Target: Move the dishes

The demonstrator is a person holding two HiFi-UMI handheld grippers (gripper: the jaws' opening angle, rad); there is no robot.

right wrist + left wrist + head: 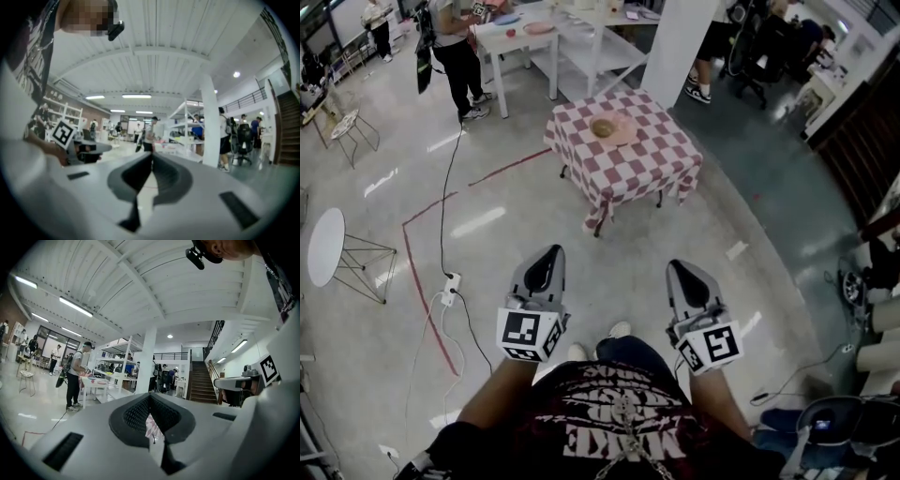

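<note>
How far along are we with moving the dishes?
Nothing looks done yet: the brown bowl sits on the checked table. Nothing is in hand: the left gripper and right gripper are both shut and empty, well short of the table. Approach, grasp and move all remain.

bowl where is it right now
Head view, upper centre: the bowl sits on the red-checked table, toward its far edge, near the white pillar.

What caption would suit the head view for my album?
A person, left tool and right tool shut and empty, faces a checked table holding a bowl.
</note>
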